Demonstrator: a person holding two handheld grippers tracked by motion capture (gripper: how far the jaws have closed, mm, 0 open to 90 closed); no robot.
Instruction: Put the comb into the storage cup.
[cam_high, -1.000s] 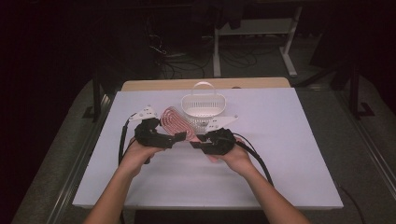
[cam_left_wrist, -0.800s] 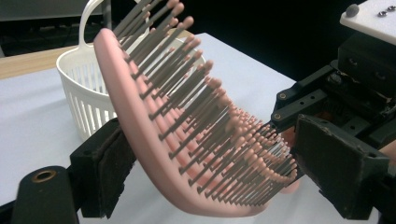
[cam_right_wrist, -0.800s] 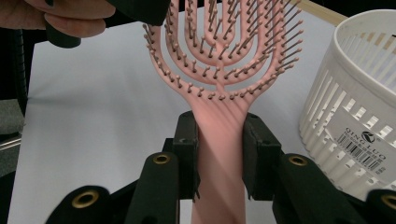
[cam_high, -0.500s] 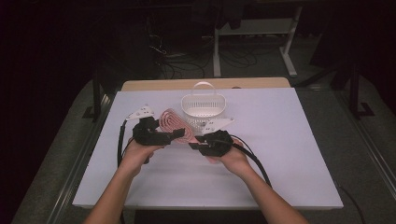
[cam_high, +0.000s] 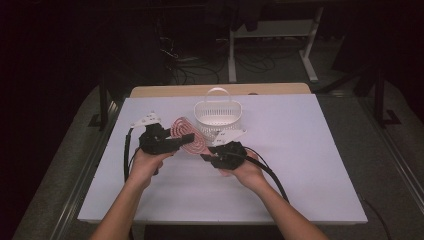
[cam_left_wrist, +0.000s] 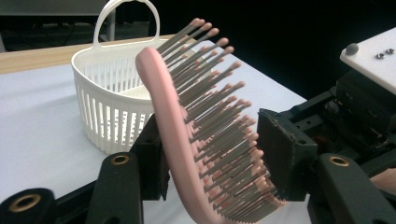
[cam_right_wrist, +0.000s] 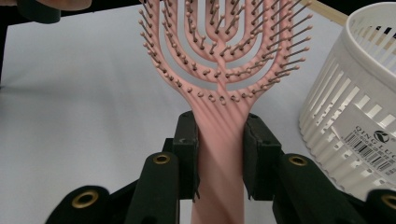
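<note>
A pink vented hairbrush (cam_high: 186, 134) hangs just above the white table, in front of a white slotted basket (cam_high: 217, 116). My right gripper (cam_right_wrist: 219, 154) is shut on the brush's handle (cam_right_wrist: 218, 140), with the bristled head (cam_right_wrist: 219, 51) rising beyond the jaws. My left gripper (cam_left_wrist: 210, 158) has just been closing on the brush head (cam_left_wrist: 180, 126): one pad lies against the pink back, the other meets the bristle tips. In the high view the left gripper (cam_high: 184, 140) comes from the left and the right gripper (cam_high: 206, 157) from the right. The basket (cam_left_wrist: 107, 102) stands behind the brush.
The basket (cam_right_wrist: 355, 107) carries a barcode label and stands close to the right of the brush. The white table (cam_high: 310, 165) has bare room to the right and front. Cables trail from both grippers toward the table's front. A wooden strip (cam_high: 220, 90) borders the far edge.
The left gripper's jaws have closed in around the brush head. Both hands stay in nearly the same place with the brush between them.
</note>
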